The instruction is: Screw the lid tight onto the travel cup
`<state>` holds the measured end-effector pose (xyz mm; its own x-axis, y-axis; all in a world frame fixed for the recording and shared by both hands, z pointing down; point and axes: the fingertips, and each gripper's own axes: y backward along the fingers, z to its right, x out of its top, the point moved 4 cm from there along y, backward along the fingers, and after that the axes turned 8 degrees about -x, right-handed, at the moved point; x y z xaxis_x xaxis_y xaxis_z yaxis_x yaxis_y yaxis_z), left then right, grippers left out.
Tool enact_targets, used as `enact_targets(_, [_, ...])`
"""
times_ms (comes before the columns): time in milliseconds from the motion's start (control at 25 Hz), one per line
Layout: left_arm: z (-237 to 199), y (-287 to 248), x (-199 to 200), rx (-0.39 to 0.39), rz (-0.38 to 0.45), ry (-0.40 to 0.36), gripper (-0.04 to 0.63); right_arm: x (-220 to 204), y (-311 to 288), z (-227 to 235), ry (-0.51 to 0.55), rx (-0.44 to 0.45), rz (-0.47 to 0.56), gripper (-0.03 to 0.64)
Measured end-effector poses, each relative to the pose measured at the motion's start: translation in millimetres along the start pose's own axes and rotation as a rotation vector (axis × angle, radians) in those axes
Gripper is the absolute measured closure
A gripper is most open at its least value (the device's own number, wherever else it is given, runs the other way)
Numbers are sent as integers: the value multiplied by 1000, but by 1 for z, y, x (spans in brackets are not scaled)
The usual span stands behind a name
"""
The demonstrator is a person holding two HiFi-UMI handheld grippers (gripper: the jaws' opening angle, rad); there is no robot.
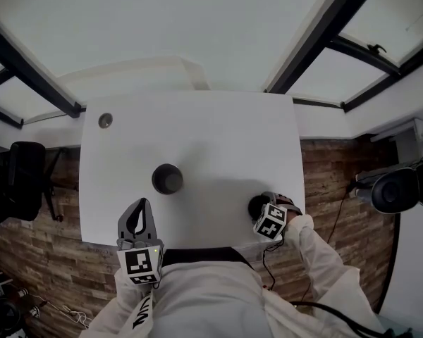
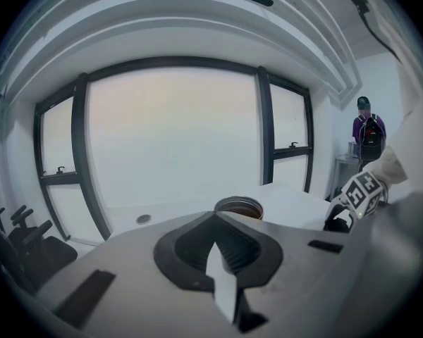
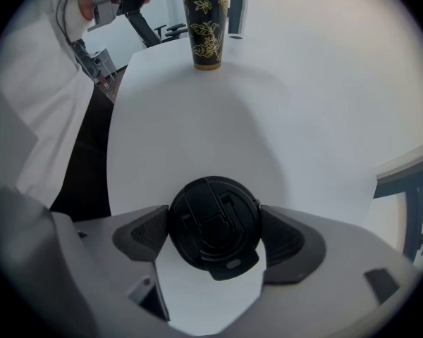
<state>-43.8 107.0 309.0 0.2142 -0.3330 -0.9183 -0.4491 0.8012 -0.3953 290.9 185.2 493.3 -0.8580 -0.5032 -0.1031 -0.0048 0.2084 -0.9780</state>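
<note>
The travel cup [image 1: 167,179], black with gold leaves [image 3: 206,27], stands open and upright in the middle of the white table [image 1: 218,139]. Its rim [image 2: 238,206] shows just past my left gripper [image 2: 215,215], which is shut and empty. That gripper [image 1: 137,220] hovers near the table's front edge, a little short of the cup. The black lid [image 3: 215,231] lies flat on the table near the front right corner [image 1: 256,204]. My right gripper [image 3: 215,236] points straight down over it, and both pads [image 3: 146,235] touch the lid's rim, so it is shut on the lid.
A small round metal cap [image 1: 105,120] sits in the table's far left corner. A black office chair [image 1: 20,178] stands left of the table, and a camera [image 1: 393,190] to its right. A person [image 2: 367,129] stands far off by the windows.
</note>
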Motion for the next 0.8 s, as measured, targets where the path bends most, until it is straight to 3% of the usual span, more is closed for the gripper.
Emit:
enact_targets(360, [-15,0,-13,-19,-7,-18,589,13,23,10,-57,-26,34,195])
enact_targets(560, [-20,-3,-19,-75,-8,63,589,60,63,31,-51,-58,130,198])
enact_targets(720, [-26,-6,-26,-109,-3,44,589,106,95,40,-17,-47,189,199])
enact_targets(800, [-22,-11,-32,-168,-16,46,589,129,109,42,-9,-22,210,199])
